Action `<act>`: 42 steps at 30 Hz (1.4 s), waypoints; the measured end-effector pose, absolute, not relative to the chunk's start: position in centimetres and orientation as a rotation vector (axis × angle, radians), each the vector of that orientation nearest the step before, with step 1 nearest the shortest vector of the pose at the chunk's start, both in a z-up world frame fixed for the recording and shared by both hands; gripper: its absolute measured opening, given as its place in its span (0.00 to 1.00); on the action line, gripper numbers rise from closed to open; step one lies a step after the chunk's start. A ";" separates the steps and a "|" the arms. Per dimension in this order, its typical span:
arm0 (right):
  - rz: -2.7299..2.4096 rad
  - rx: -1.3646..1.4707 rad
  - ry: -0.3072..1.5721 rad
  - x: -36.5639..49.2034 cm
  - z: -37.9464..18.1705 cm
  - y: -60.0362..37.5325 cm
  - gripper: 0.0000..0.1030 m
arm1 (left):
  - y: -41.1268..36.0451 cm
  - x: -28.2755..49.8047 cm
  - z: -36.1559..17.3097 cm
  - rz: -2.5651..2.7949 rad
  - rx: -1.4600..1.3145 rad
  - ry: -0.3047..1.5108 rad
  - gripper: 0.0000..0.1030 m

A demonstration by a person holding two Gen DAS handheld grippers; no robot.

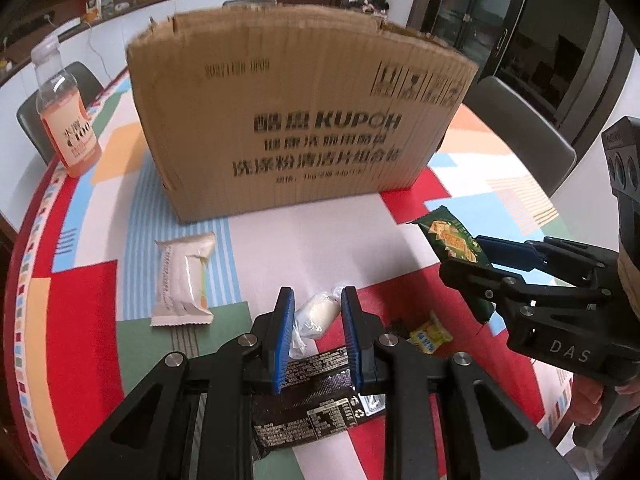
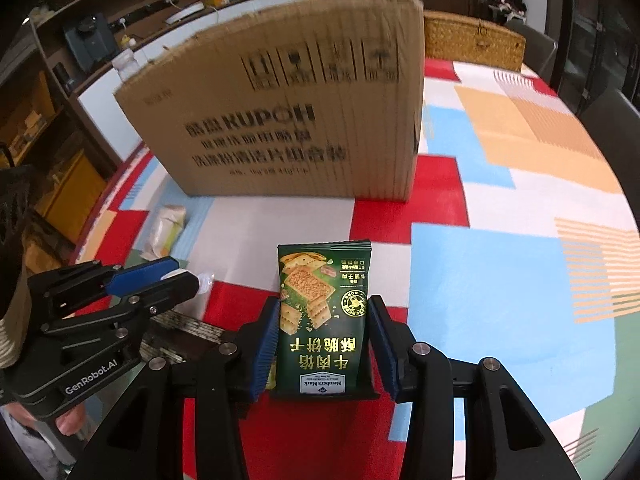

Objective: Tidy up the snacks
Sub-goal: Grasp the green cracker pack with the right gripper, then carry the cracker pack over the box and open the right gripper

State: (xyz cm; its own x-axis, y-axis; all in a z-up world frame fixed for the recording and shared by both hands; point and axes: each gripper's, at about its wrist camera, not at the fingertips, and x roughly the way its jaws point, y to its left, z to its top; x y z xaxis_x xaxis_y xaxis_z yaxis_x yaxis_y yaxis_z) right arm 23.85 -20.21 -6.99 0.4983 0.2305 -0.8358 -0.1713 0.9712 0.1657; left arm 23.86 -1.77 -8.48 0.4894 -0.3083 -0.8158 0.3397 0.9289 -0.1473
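**While both grippers carry a snack: handling notes**

Since the right gripper (image 2: 322, 344) is clamped on the green cracker pack (image 2: 324, 316), start there. Blue pads press its two long edges at mid-length, pack upright, printed face to the camera. I judge it light, with a slick foil film and brittle crackers inside: hold the side seams with a light squeeze, since more force risks crushing the contents.

Left gripper (image 1: 316, 328) is closed on the white wrapped sweet (image 1: 316, 316), pads touching its sides. It looks soft and squashy under clear film, twisted ends loose. Grip the body, not the twist tails, or it slips.

All positions relative to the cardboard box (image 1: 296, 120), which stands upright and open-topped, brown with black print:
- cracker pack: in front of the box, toward its right end, held off the tablecloth (image 2: 500, 200)
- white sweet: in front of the box, near its centre, well short of it
- black wrapper (image 1: 308, 404): under the left gripper, furthest from the box, flat, glossy
- cream pouch (image 1: 182, 280): lying flat, in front of the box's left corner
- yellow sweet (image 1: 430, 336): near the black wrapper, small and crinkly
- pink drink bottle (image 1: 66, 120): left of the box, upright

Box interior not visible.
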 end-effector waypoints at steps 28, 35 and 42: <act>0.309 0.076 0.695 23.5 4.2 -18.2 0.43 | -0.1 22.6 4.7 -0.371 0.017 0.634 0.24; 0.319 0.067 0.642 24.7 6.2 -17.6 0.43 | 0.2 23.8 7.2 -0.354 0.030 0.572 0.24; 0.322 0.057 0.597 26.6 8.2 -17.2 0.43 | 0.6 26.2 8.6 -0.333 0.027 0.546 0.24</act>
State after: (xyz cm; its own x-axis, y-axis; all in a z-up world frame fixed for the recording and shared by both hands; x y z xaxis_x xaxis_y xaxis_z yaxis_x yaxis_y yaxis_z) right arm 26.55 -17.23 8.16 0.7790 0.3138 -0.5428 -0.2808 0.9487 0.1454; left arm 26.18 0.57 8.56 0.8024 -0.3040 -0.5135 0.3180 0.9460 -0.0631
